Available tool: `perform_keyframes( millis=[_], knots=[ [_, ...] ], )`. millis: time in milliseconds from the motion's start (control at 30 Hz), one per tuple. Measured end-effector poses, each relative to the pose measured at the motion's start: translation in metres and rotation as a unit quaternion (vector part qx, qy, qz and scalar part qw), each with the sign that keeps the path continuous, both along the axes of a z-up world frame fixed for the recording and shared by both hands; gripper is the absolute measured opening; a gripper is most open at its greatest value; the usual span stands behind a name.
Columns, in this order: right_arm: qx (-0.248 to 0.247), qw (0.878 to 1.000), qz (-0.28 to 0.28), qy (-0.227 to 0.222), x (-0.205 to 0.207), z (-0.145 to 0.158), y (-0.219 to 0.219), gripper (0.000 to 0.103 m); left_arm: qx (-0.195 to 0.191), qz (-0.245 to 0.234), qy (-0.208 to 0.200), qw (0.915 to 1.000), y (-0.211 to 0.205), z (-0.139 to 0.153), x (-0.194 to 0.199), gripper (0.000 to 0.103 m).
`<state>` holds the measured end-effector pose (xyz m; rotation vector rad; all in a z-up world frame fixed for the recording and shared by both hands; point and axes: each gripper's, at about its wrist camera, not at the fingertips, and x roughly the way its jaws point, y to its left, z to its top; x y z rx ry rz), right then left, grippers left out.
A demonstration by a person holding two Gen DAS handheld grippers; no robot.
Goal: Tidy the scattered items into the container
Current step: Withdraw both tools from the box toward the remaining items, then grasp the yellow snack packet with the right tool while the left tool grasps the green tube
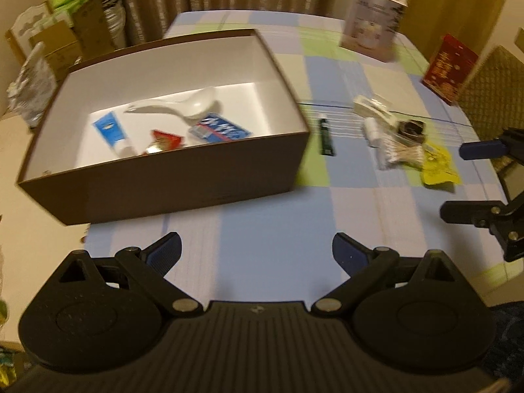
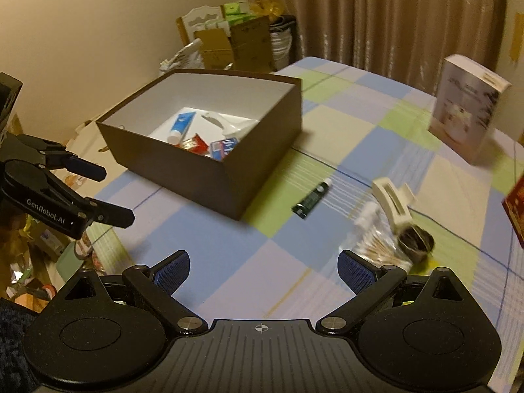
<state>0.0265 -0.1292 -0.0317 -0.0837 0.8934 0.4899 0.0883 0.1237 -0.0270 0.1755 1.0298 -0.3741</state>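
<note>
The brown box (image 1: 170,180) (image 2: 209,180) with a white inside holds a white spoon (image 1: 183,106), a blue tube (image 1: 111,131), a red packet (image 1: 167,139) and a blue packet (image 1: 219,129). Right of it on the checked cloth lie a dark green tube (image 1: 326,136) (image 2: 312,198), a white clip (image 1: 373,108) (image 2: 393,199), a bag of cotton swabs (image 1: 399,155) (image 2: 373,249), a dark round item (image 1: 411,129) (image 2: 416,240) and a yellow packet (image 1: 437,167). My left gripper (image 1: 257,249) (image 2: 116,195) hovers open and empty before the box. My right gripper (image 2: 263,268) (image 1: 453,181) is open and empty near the loose items.
A tall white carton (image 1: 371,23) (image 2: 468,111) stands at the table's far side, with a red box (image 1: 448,65) (image 2: 515,209) near the right edge. A padded chair back (image 1: 491,88) is beyond that edge. Cardboard boxes (image 2: 235,42) and bags are stacked against the curtain behind the table.
</note>
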Motion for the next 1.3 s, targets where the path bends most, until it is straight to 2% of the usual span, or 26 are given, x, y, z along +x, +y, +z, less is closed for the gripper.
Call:
perform_keyframes(
  millis=[300, 567, 767, 867, 1000, 1100, 1233, 1267, 1300],
  knots=[
    [-0.005, 0.997, -0.074, 0.016, -0.006, -0.005, -0.054, 0.102, -0.016, -0.069, 0.012, 0.9974, -0.055, -0.009, -0.003, 0.095],
    [-0.007, 0.986, -0.163, 0.041, -0.009, -0.02, -0.108, 0.102, -0.019, -0.117, 0.016, 0.9929, -0.101, -0.019, 0.006, 0.094],
    [0.016, 0.972, -0.225, 0.071, -0.007, -0.036, -0.143, 0.102, -0.019, -0.15, 0.015, 0.9884, -0.136, -0.027, 0.018, 0.091],
    [0.069, 0.962, -0.252, 0.08, -0.005, -0.043, -0.161, 0.102, -0.017, -0.163, 0.013, 0.9864, -0.15, -0.031, 0.025, 0.089],
    [0.197, 0.925, -0.307, 0.11, -0.004, -0.065, -0.193, 0.101, -0.011, -0.173, 0.016, 0.9847, -0.165, -0.036, 0.036, 0.089],
    [0.281, 0.885, -0.346, 0.133, -0.004, -0.086, -0.212, 0.101, -0.004, -0.177, 0.021, 0.984, -0.171, -0.041, 0.046, 0.088],
    [0.369, 0.83, -0.391, 0.15, -0.005, -0.112, -0.232, 0.101, 0.007, -0.182, 0.027, 0.9829, -0.177, -0.047, 0.06, 0.088],
    [0.389, 0.816, -0.401, 0.148, -0.004, -0.116, -0.236, 0.099, 0.01, -0.183, 0.028, 0.9827, -0.178, -0.048, 0.063, 0.088],
    [0.412, 0.803, -0.406, 0.142, -0.004, -0.12, -0.239, 0.09, 0.012, -0.184, 0.029, 0.9824, -0.179, -0.05, 0.066, 0.088]
  ],
)
